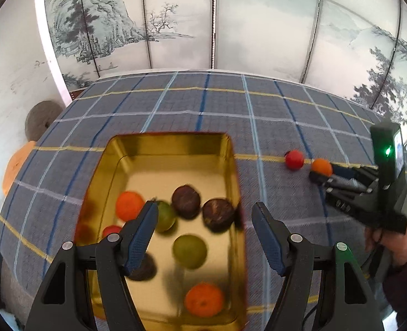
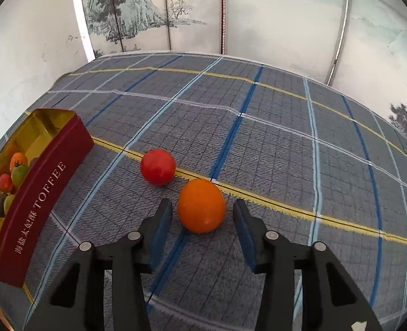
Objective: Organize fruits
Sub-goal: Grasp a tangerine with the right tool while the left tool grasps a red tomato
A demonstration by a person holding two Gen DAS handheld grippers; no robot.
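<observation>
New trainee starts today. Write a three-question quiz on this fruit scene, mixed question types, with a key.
1. True or false: the right gripper is shut on the orange fruit.
2. Which fruit lies on the cloth beside the orange one? A) red fruit B) green fruit C) dark brown fruit
3. Fill in: the left gripper hovers open over the gold ____.

Key:
1. False: its fingers straddle the fruit, apart from it.
2. A, the red fruit.
3. tin, which already holds fruit.
</observation>
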